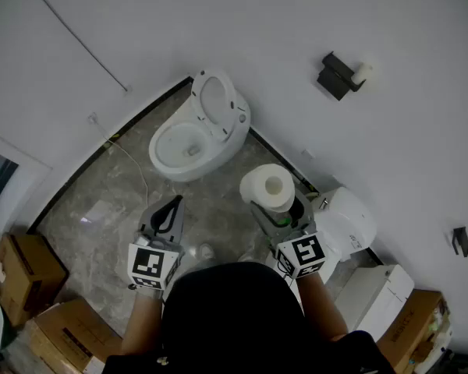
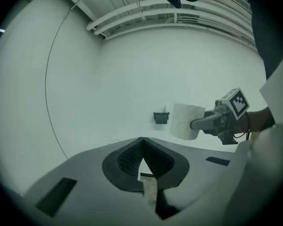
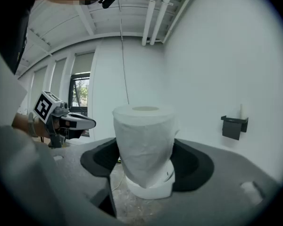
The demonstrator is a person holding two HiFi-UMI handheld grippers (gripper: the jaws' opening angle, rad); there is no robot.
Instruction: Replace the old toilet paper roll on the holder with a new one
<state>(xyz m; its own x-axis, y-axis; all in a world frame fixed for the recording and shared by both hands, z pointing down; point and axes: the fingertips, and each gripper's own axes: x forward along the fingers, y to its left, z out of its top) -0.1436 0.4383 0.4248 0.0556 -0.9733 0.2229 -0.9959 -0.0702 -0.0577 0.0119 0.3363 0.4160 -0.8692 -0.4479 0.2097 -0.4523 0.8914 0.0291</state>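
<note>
Right gripper [image 1: 279,215]: fingers spread wide and pinching the new toilet paper roll [image 1: 270,186] by its sides, upright. This grip appears chosen to keep the core opening free for threading onto the holder.

Left gripper [image 1: 170,211]: fingers pressed together, nothing between them. It is judged to be in reserve for removing the old roll.

The black holder [image 1: 337,76] is fixed to the white wall, well apart from both grippers. A small pale core [image 1: 363,73], seemingly the spent roll, stands on it.

Floor [image 1: 101,209]: grey marbled tile. A white toilet [image 1: 199,127] stands against the wall, with cardboard boxes [image 1: 31,287] to the left.
</note>
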